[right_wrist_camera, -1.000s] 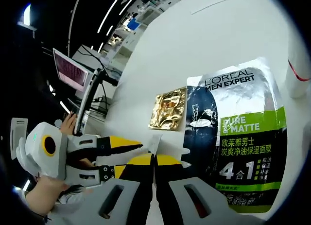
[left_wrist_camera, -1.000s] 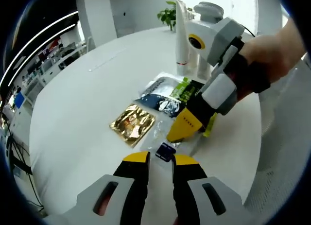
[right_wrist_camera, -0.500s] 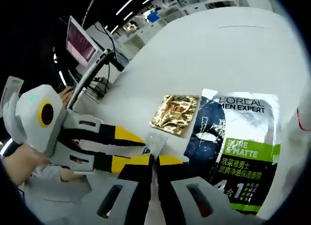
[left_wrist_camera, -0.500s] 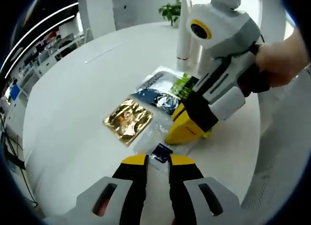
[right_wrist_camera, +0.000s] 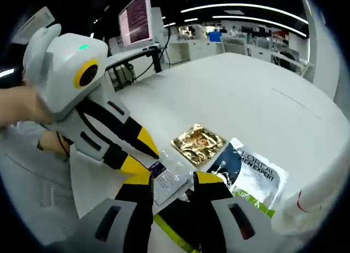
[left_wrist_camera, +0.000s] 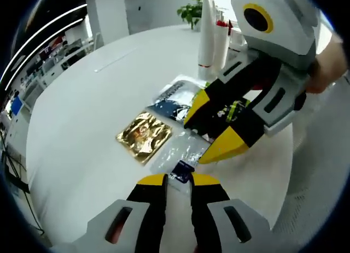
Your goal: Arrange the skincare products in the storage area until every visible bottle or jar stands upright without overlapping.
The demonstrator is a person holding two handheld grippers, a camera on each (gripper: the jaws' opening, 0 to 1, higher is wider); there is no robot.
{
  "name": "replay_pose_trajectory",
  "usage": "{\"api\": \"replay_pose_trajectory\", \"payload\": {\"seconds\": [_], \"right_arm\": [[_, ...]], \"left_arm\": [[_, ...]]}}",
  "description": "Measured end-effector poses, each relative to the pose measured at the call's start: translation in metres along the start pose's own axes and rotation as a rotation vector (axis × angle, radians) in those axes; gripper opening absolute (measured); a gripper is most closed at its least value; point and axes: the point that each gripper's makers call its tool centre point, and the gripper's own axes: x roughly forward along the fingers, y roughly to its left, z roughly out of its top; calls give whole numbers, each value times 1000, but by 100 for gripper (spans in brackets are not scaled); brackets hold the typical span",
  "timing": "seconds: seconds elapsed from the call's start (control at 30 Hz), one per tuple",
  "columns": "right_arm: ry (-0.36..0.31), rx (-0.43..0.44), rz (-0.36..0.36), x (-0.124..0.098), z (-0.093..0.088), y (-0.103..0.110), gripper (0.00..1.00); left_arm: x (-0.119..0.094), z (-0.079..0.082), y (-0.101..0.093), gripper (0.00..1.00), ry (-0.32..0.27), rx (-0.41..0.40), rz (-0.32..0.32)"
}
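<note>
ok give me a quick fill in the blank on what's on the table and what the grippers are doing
1. The square foil sachet lying flat on the white table is ____ in colour.
2. The clear sachet is pinched at one end by the ____ gripper.
3. The right gripper has its jaws ____ above the clear sachet.
4. The white tubes behind the mask pack stand ____.

Missing words: gold; left; open; upright

An open-plan office or lab: a broad white round bench (right_wrist_camera: 257, 94) sits under long ceiling light strips (right_wrist_camera: 257, 15), with a lit computer monitor (right_wrist_camera: 135, 15) on a stand beside it, rows of desks (left_wrist_camera: 52, 64) behind, and a green potted plant (left_wrist_camera: 190, 11) by white walls.
</note>
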Motion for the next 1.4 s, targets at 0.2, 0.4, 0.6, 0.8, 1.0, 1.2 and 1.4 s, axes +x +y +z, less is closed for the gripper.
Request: {"api": "replay_pose_trajectory", "payload": {"seconds": [0.2,0.4,0.6,0.8,1.0,1.2,1.4], "right_arm": [[34,-35,45,12,-2,10,29],[72,-35,59,16,-13,8,28],[95,-58,78,14,-12,11,29],[61,-84,57,3,-5,7,35],[16,-89,6,-18,8,-5,37],[-56,-92,-64,-56,21,-20,41],[-117,-24,-121,-102,20,-28,47]], "left_arm": [[1,-1,1,12,-4,-2,1],[1,-1,1,12,-7,-4,2],[2,-2,4,15,-1,-11,18],[-2,-1,13,25,-4,-49,35],[-13,15,18,25,-66,-61,62],[-36,33,20,27,-139,-132,102],[-55,36,17,45,-192,-201,126]]}}
